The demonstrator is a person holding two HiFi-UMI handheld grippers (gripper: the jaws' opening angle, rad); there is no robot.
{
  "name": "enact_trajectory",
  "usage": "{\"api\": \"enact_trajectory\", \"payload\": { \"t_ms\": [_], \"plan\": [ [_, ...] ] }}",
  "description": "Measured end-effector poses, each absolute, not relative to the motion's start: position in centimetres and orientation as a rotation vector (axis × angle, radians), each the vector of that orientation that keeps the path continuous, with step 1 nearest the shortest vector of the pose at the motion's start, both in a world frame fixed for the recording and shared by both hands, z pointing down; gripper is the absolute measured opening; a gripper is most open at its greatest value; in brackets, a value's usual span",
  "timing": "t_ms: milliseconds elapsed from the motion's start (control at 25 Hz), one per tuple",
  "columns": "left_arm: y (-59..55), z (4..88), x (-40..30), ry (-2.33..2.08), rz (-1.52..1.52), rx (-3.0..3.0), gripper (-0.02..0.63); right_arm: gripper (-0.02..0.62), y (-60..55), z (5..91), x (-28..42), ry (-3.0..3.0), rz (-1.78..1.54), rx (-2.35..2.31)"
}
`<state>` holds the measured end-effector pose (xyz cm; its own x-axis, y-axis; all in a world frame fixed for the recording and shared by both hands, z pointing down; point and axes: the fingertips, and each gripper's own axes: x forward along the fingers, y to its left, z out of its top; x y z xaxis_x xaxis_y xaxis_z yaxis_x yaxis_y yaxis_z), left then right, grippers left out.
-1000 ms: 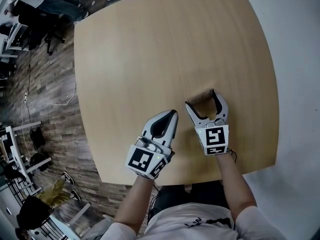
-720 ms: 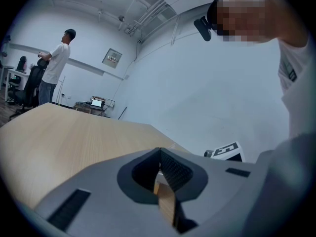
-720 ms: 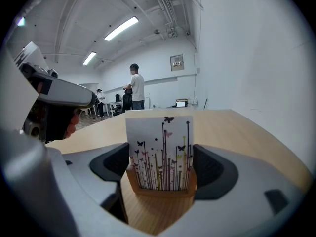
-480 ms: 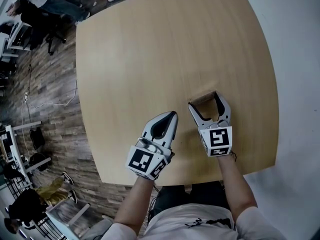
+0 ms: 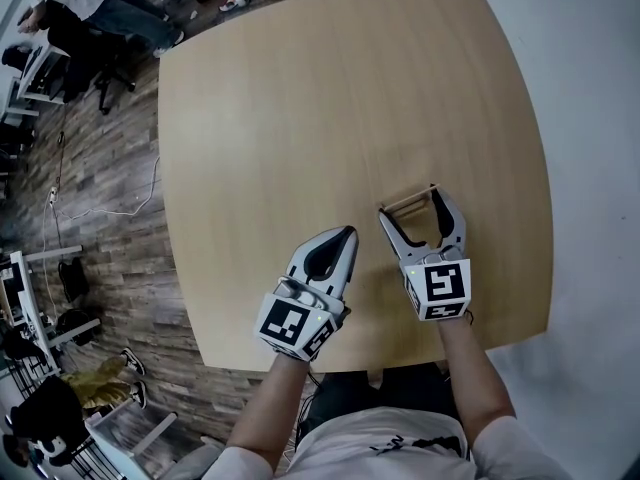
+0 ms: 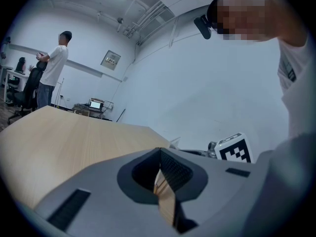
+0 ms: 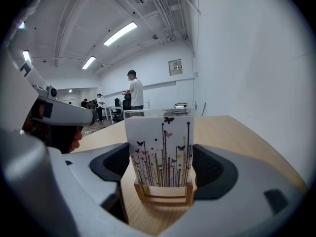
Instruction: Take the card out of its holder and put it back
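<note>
The card (image 7: 160, 152) stands upright in its holder (image 7: 163, 193) on the table (image 5: 300, 108), between the right gripper's (image 5: 410, 202) wide-open jaws, its width running jaw to jaw. The left gripper (image 5: 345, 236), closed and empty, sits beside.

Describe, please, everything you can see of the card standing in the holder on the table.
The card is a white rectangle, seemingly paper, printed with thin vertical stems in black, red and yellow-green and small butterflies. It stands upright, its bottom edge in the slot of a low wooden holder on the table. A clear panel seems to rise behind it. It sits between the parted jaws of the right gripper; whether they touch its edges cannot be told.
</note>
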<state>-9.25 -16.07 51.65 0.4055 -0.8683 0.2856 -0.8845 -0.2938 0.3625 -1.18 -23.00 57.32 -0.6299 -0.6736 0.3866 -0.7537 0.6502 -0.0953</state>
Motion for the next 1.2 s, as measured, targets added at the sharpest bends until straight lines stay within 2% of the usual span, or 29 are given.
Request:
{"api": "enact_trajectory", "payload": {
  "t_ms": [400,1200],
  "plan": [
    [-15.1,49.6,-9.5,-1.481,-0.005,2.253,0.015,0.399,-22.1,51.7,-1.9,-2.613,0.307,1.162],
    [-9.4,34.3,-7.6,-1.43,-0.07,2.421,0.014,0.399,-15.0,31.2,0.6,-2.729,0.126,1.328]
  ]
}}
